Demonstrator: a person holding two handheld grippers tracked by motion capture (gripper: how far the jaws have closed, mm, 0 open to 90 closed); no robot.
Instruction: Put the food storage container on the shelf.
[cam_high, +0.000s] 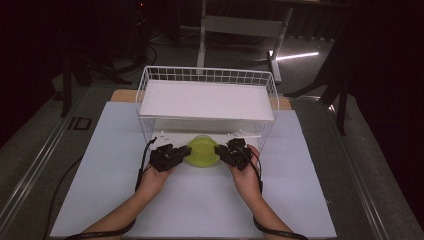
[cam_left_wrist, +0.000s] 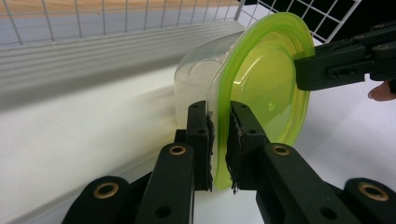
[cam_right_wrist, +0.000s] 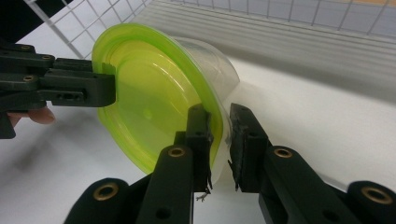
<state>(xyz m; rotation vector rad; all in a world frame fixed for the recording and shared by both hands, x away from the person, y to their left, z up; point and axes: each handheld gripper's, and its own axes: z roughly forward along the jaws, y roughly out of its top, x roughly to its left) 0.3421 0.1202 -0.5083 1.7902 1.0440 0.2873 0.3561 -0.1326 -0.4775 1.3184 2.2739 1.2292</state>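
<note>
A round container (cam_high: 202, 150) with a yellow-green lid and a clear body is held between the two tools, just in front of the white wire basket (cam_high: 207, 76) that stands toward the far edge of the desk (cam_high: 115, 165). In the high view the left tool (cam_high: 181, 152) meets the container at its left side and the right tool (cam_high: 223, 150) at its right side, so the weight is shared and the container cannot turn freely. In the left gripper view, the left tool (cam_left_wrist: 219, 140) is clenched on the thin rim of the lid, with its two pads pressing this rim from both sides. In the right gripper view, the right tool (cam_right_wrist: 219, 140) has its jaws around the opposite part of the rim; one pad touches the lid, but a small gap seems to remain at the other pad, so I judge that this grip is not fully tight. The container is tilted, with the lid facing toward the person and the clear body pointing toward the basket. I think it is held this way because the low space under the white shelf (cam_high: 207, 100) of the basket is open at the front, and the container is probably going into it or coming out of it. Holding only the rim keeps the tools away from the soft clear wall.
</note>
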